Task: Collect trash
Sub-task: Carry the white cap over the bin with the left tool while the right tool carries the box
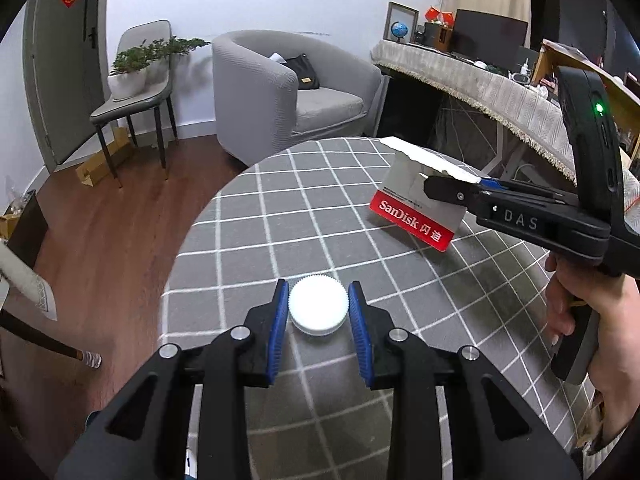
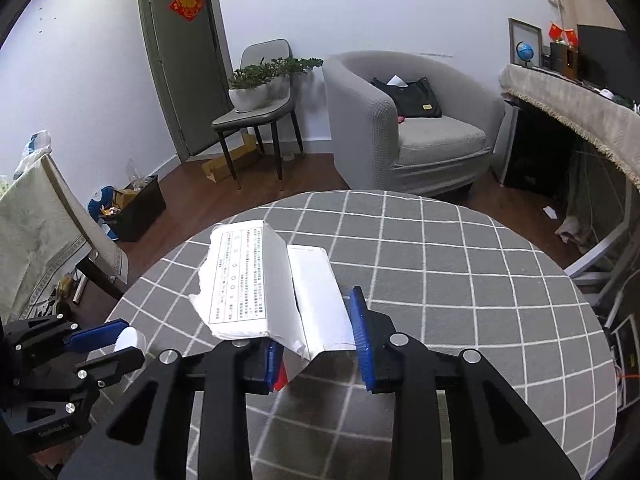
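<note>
There are 2 grippers and 2 pieces of trash on 1 round table [image 1: 248, 248] with a gray checked cloth.

Closest in the left wrist view, the left gripper [image 1: 318, 306] is spread wide, with 1 white bottle cap [image 1: 318, 310] lying on the cloth between its 2 blue pads. The cap looks just apart from each pad. The cloth around the cap is bare.

A bit farther to the right, 1 torn SanDisk box [image 1: 416, 208] stands tilted on the cloth, near the table's far right edge. The right gripper [image 2: 316, 336] is spread around it. The left pad touches the box; the right pad [image 2: 362, 340] is apart from it.

Past the table edge come wood floor, then 1 gray armchair [image 2: 400, 120], 1 chair [image 2: 260, 116] holding 1 plant, and 1 black bin [image 2: 136, 208] by the wall.
</note>
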A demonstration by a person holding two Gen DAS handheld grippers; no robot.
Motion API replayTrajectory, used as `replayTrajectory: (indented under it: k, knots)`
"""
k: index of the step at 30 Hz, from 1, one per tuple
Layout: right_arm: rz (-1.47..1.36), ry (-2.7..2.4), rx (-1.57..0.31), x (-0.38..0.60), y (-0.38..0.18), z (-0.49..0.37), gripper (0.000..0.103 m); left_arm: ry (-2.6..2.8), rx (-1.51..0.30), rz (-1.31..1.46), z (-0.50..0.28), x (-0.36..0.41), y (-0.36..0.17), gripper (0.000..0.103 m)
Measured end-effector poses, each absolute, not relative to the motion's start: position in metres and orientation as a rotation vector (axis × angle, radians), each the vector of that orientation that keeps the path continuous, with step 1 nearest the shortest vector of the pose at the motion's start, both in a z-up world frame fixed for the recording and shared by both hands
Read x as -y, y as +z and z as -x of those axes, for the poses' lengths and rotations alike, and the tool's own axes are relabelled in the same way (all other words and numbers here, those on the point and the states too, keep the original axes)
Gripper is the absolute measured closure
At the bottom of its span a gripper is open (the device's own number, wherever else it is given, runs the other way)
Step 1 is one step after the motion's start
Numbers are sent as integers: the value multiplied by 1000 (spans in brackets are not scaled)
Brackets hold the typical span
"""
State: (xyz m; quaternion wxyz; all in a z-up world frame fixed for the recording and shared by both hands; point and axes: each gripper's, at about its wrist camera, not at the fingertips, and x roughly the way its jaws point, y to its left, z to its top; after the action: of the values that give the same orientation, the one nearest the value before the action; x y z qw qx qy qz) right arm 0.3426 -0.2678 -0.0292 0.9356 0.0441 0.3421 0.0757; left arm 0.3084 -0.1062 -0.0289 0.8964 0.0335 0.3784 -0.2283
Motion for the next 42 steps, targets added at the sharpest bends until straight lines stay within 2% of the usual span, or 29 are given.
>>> replayTrajectory:
  k: [24, 42]
  knots:
    - [-45, 215, -627, 204, 4, -261, 72, -377, -743, -23, -235, 33, -4, 71]
    - [-45, 357, -633, 121, -13, -251, 72, -267, -761, 10, -211, -44, -13, 71]
